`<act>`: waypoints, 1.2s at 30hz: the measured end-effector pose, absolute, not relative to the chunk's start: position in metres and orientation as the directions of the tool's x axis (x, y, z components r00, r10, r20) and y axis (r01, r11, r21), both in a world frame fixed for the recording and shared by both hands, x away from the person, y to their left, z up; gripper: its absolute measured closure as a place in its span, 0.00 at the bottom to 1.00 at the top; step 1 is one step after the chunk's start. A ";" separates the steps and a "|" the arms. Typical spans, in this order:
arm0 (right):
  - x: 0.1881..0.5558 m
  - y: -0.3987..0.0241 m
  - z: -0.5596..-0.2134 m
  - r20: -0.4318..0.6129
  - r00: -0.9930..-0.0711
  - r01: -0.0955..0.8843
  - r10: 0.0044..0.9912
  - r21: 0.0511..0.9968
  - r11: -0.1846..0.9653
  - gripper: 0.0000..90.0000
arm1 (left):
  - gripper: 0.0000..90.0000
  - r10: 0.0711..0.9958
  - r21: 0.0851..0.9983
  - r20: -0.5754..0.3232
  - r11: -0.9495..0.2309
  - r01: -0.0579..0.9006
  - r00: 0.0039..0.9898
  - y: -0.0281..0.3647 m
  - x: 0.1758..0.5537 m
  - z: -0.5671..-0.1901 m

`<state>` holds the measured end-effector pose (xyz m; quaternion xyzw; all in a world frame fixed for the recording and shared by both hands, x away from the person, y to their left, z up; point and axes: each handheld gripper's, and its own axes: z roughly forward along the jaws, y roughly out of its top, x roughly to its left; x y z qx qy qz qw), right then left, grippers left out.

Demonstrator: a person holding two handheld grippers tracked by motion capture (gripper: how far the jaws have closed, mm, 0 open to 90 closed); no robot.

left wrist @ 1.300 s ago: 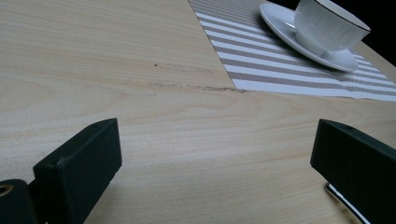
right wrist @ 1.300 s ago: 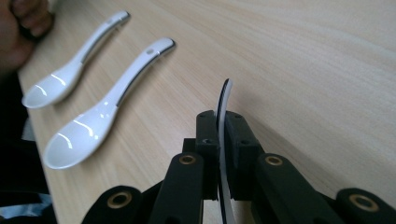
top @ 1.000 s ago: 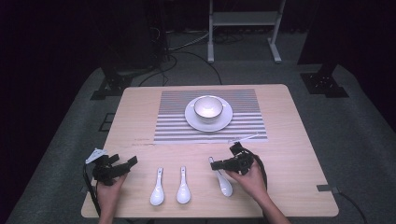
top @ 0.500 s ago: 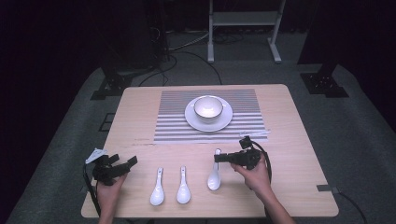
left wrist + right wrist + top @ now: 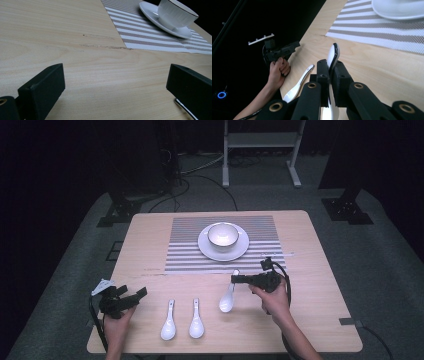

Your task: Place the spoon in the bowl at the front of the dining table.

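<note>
right hand-held gripper (image 5: 329, 75) clamps spoon (image 5: 333, 56) handle — above table (image 5: 310, 320)

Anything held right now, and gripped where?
The right gripper clamps a white ceramic soup spoon by its handle, bowl hanging free. The left gripper is open, holding nothing.

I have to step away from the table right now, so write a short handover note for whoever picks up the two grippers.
Right gripper: shut on the handle of a white spoon, lifted off the table, bowl end hanging toward you.
Left gripper: open, holding nothing, near the table's front left corner.
Two more spoons, the left spoon and the middle spoon, lie side by side on the bare table at the front.
The bowl stands on its saucer on the striped mat; nothing is in it.
Done: one spoon picked up.
Left: probably set it by or in the bowl, then deal with the other two.
</note>
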<state>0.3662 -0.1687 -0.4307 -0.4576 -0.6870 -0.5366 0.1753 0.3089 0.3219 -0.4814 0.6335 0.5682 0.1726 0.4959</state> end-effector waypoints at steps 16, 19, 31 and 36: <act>0.404 -0.171 -0.422 0.743 -0.473 0.817 0.473 0.571 -0.082 0.94 | 0.01 0.890 0.824 -0.347 0.139 0.549 0.296 0.322 0.309 -0.481; 0.410 -0.170 -0.418 0.744 -0.464 0.816 0.481 0.570 -0.095 0.94 | 0.01 0.890 0.824 -0.347 0.138 0.549 0.297 0.322 0.309 -0.482; 0.432 -0.161 -0.408 0.742 -0.455 0.809 0.493 0.576 -0.120 0.94 | 0.01 0.889 0.825 -0.346 0.137 0.548 0.299 0.322 0.309 -0.482; 0.440 -0.161 -0.401 0.743 -0.443 0.806 0.502 0.575 -0.140 0.94 | 0.01 0.889 0.825 -0.347 0.138 0.548 0.300 0.322 0.309 -0.482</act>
